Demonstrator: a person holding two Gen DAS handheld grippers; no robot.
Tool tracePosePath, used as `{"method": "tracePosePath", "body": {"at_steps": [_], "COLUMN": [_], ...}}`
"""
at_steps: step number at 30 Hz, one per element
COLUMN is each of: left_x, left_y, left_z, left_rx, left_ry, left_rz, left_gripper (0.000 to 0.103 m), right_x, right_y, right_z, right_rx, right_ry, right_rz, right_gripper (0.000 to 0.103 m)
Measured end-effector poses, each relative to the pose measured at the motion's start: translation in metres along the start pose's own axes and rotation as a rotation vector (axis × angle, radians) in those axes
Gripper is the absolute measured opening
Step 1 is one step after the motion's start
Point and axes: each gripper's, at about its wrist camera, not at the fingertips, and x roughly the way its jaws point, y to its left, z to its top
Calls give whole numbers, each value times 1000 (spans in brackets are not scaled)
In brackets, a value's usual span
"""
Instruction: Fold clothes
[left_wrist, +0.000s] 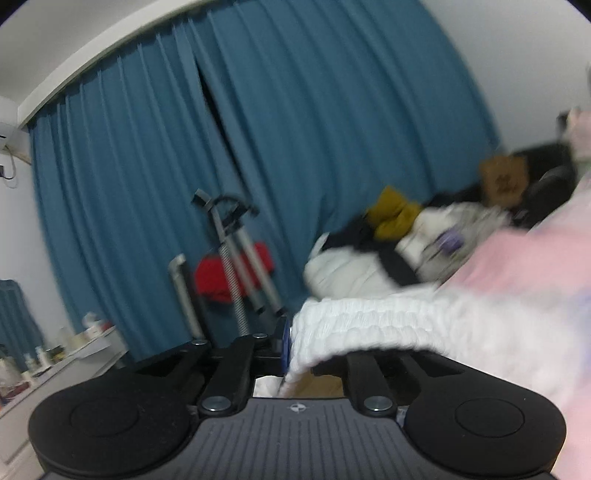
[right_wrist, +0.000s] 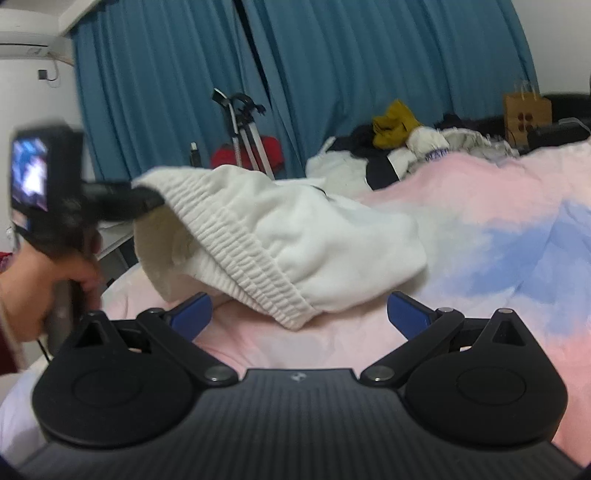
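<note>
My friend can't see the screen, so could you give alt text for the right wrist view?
The left hand-held gripper lifts a white garment by its ribbed waistband above a pink and blue blanket. The right hand-held gripper waits open just below. Blue curtains and piled clothes fill the background.

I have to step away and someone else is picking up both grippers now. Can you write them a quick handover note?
Left gripper: shut on the white garment at its ribbed waistband, lifting that end off the bed.
Right gripper: jaws open, empty, just short of the waistband's lower edge.
The garment's far end rests on the pink-and-blue blanket.
Done: no fold visible yet.
Left: fold it; more clothes are heaped behind.
</note>
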Motion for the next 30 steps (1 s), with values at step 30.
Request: {"method": "tracePosePath", "body": {"at_steps": [30], "left_x": [-108], "left_y": [27], "left_z": [-83], "left_rx": [-231], "left_ry": [320], "left_rz": [-90], "left_gripper": [31], "right_x": [-35], "right_y": [-13], "right_z": [-14], "right_rx": [-85], "right_ry": [98], "right_rz": [-370], "right_gripper": [73]}}
